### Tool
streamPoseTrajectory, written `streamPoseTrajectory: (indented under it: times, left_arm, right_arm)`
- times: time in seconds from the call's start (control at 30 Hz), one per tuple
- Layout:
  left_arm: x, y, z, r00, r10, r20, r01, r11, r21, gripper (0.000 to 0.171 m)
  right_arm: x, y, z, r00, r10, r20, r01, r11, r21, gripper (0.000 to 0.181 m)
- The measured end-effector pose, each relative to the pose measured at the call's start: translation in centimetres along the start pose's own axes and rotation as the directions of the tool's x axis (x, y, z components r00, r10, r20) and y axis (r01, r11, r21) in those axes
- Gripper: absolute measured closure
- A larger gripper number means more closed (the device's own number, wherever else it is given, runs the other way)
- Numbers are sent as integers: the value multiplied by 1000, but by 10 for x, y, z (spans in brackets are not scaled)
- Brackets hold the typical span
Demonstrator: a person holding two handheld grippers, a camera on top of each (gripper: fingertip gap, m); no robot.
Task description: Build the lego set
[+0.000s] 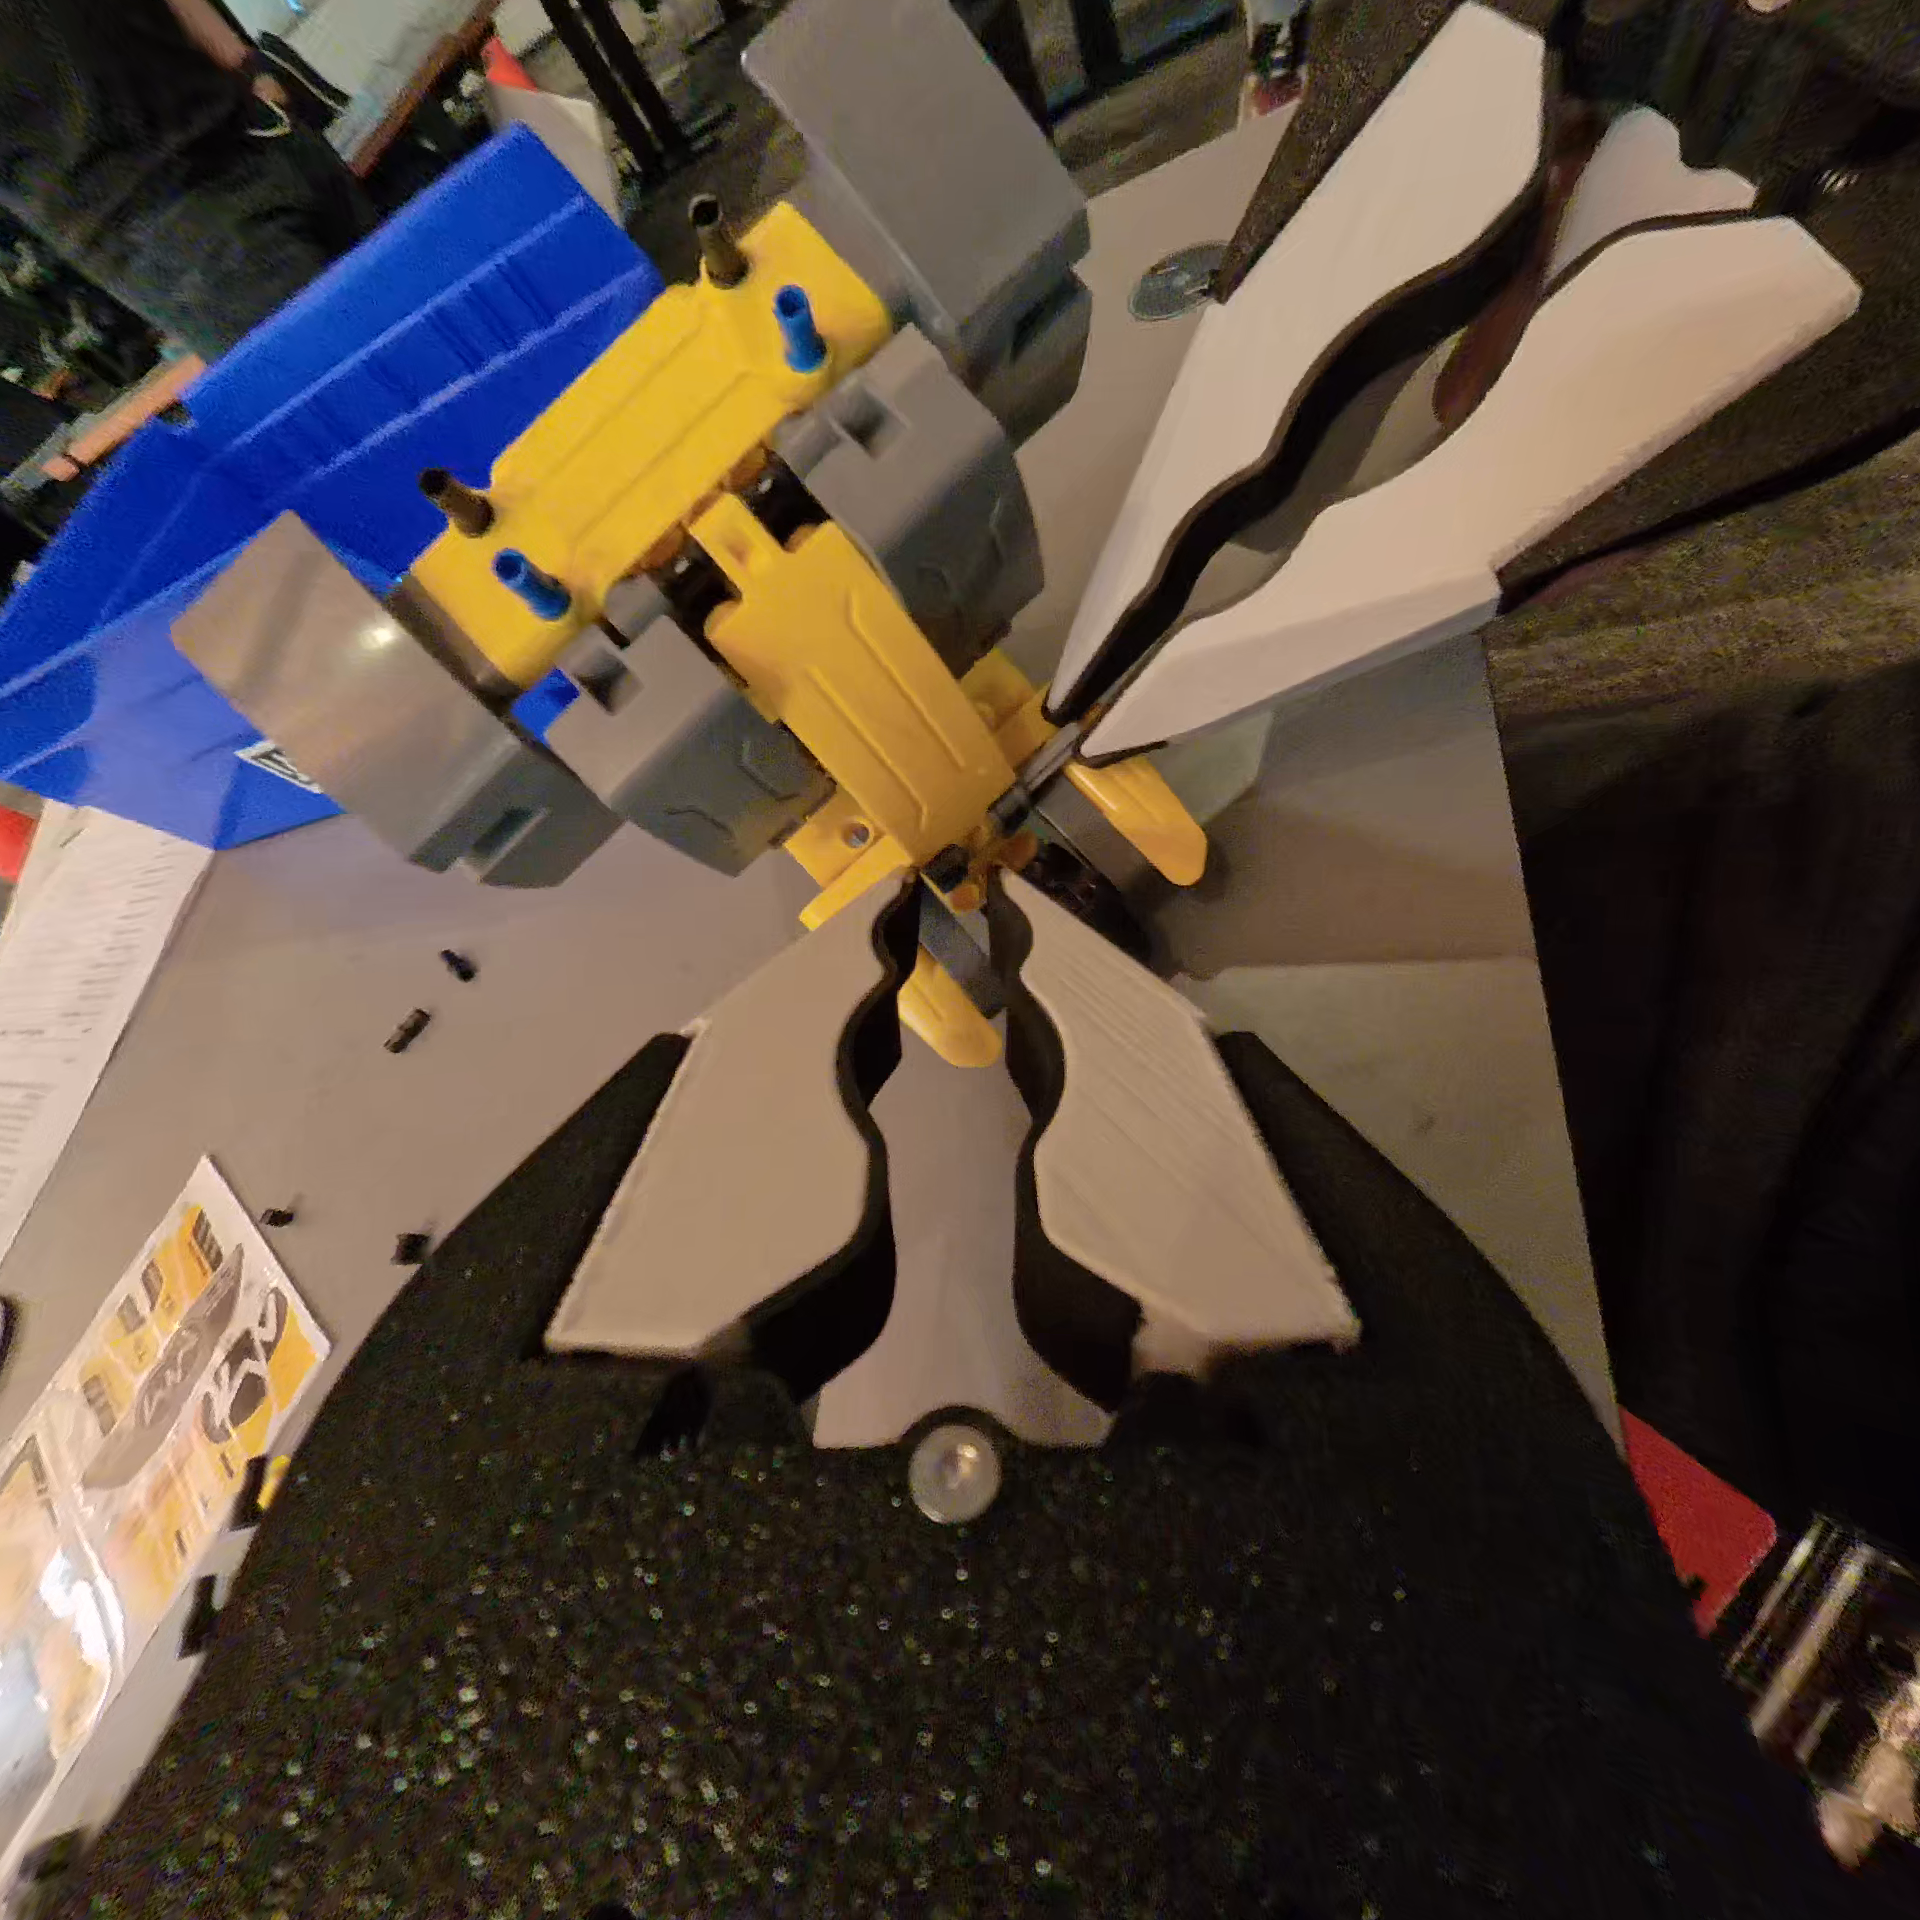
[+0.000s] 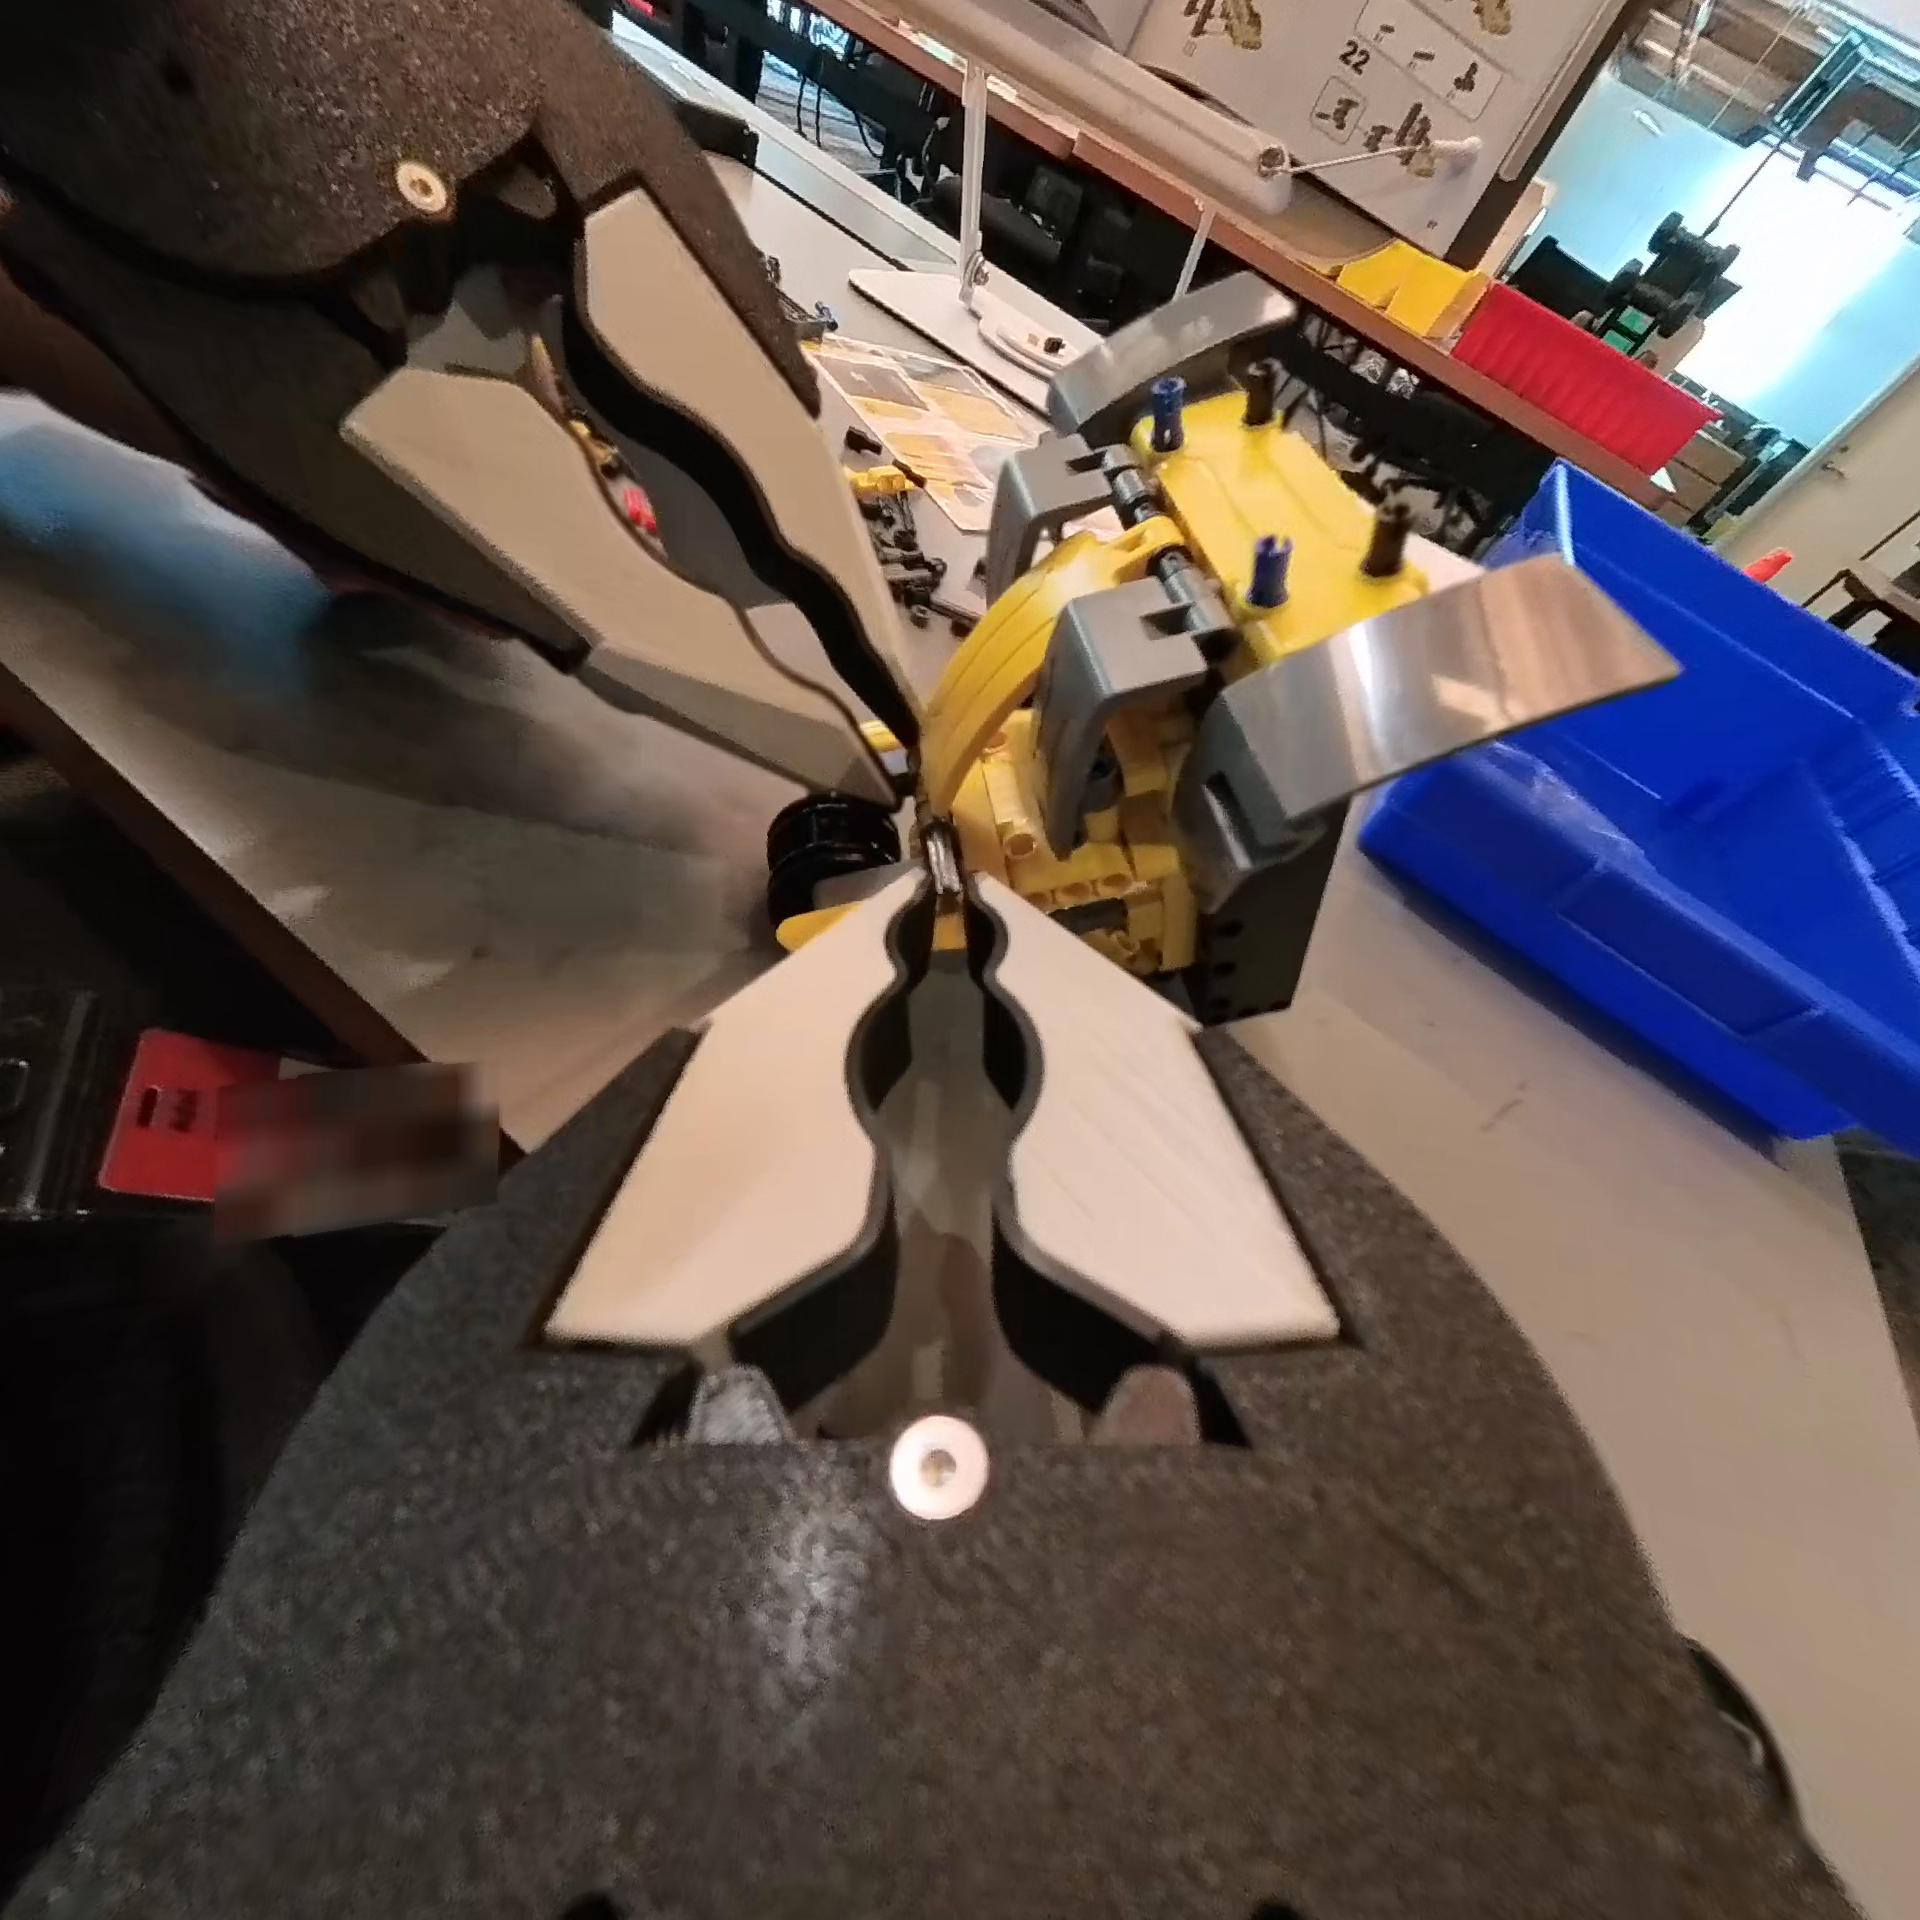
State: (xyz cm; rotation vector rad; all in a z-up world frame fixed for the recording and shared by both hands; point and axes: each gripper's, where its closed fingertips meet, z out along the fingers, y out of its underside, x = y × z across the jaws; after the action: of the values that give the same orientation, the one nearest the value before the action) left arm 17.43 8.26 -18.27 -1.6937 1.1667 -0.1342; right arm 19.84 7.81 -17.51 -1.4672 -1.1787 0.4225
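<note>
A yellow and grey brick-built model [image 1: 727,582] stands on the grey table [image 1: 312,1039], with blue and black pins sticking out of its yellow panel. My left gripper [image 1: 951,914] is shut on a thin dark grey part [image 1: 968,961] at the model's near end. My right gripper [image 1: 1065,727] comes in from the upper right and its tips pinch a thin dark part [image 1: 1023,790] beside it. In the right wrist view my right gripper [image 2: 943,883] is shut on a small dark grey part [image 2: 943,857] of the model [image 2: 1143,727]. The left gripper [image 2: 899,769] meets it from the upper left.
A blue bin [image 1: 312,468] stands behind the model, also in the right wrist view [image 2: 1662,831]. A sticker sheet [image 1: 156,1403] and small black pins [image 1: 457,966] lie on the table. A black wheel [image 2: 831,842] sits beside the model. A white stand [image 2: 966,301] and red bin [image 2: 1579,384] are farther back. My left and right fingertips are right by each other.
</note>
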Motion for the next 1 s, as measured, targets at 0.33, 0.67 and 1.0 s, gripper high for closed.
streamPoseTrajectory:
  times: [0.33, 0.67, 1.0]
  left_arm:
    - [-4, 0, 4, 1000, 1, 6, -1, 1000, 0, 170]
    - [-6, 1, 6, 997, -67, -35, 67, 998, -7, 171]
    - [-9, 1, 7, 995, -86, -46, 85, 996, -8, 171]
  right_arm:
    - [4, 2, 1, 1000, 3, 26, -3, 1000, -18, 178]
    - [6, -1, 5, 999, -24, 45, 25, 1000, -14, 179]
    - [7, -2, 7, 996, -25, 83, 27, 999, -23, 179]
